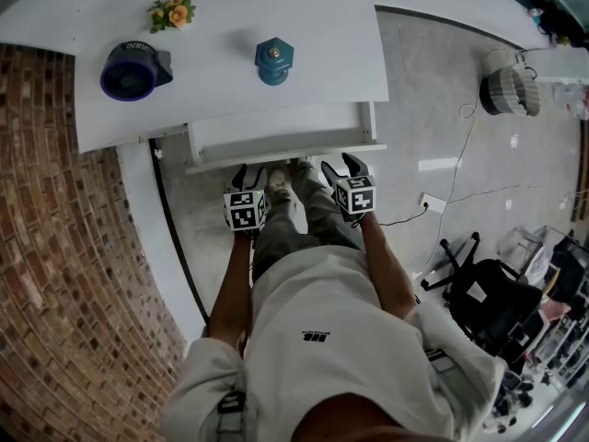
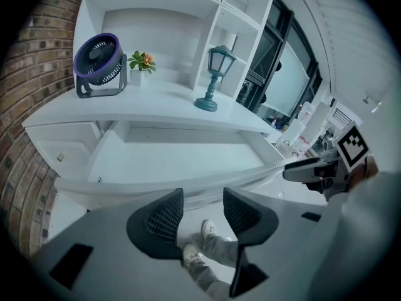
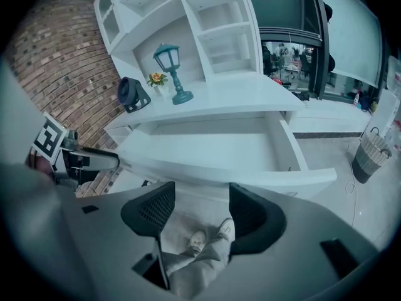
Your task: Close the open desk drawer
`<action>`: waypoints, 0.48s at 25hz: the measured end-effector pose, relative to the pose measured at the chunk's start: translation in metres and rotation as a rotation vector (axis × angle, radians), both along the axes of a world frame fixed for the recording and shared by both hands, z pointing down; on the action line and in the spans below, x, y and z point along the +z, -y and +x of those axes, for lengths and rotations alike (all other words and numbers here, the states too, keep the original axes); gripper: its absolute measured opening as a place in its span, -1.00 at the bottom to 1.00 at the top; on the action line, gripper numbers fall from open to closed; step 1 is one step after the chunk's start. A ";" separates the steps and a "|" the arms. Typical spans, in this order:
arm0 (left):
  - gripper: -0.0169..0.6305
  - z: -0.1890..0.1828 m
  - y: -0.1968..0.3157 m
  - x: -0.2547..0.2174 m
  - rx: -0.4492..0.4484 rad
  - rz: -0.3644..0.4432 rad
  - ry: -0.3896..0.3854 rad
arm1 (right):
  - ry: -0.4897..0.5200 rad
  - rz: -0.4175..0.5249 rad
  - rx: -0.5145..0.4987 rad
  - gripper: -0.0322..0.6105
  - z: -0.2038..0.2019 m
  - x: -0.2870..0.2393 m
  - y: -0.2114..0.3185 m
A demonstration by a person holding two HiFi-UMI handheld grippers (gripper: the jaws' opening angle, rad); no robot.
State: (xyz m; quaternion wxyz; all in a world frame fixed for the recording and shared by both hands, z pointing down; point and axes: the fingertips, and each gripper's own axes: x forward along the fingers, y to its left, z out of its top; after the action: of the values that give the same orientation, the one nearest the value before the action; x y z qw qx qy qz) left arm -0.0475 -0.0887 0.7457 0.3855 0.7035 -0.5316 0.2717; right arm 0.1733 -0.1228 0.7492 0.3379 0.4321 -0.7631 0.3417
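White desk (image 1: 322,53) w/ open drawer (image 1: 276,138), brick wall (image 1: 55,247); L gripper (image 2: 202,199), R gripper (image 3: 202,193) jaws apart, empty

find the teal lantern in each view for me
Head view: teal lantern upper centre, on the white desk, seen from above.
Left gripper view: upper centre, right of the flowers.
Right gripper view: upper left of centre, right of the flowers.
Shared landmark: the purple fan, left of it in all three.

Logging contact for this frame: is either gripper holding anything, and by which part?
Nothing is held: left gripper and right gripper are open and empty, near the open drawer.
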 end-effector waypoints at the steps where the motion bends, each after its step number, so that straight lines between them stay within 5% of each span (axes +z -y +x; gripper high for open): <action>1: -0.28 0.000 0.001 0.000 -0.001 0.000 0.000 | -0.002 -0.002 -0.003 -0.06 0.000 0.001 0.001; 12: -0.29 -0.003 0.018 0.000 -0.013 0.006 0.006 | 0.002 -0.004 -0.008 -0.06 -0.001 0.000 0.017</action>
State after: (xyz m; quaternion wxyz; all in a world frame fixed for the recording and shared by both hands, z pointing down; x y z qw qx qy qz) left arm -0.0500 -0.1065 0.7454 0.3835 0.7003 -0.5383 0.2699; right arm 0.1719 -0.1395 0.7489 0.3394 0.4279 -0.7646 0.3421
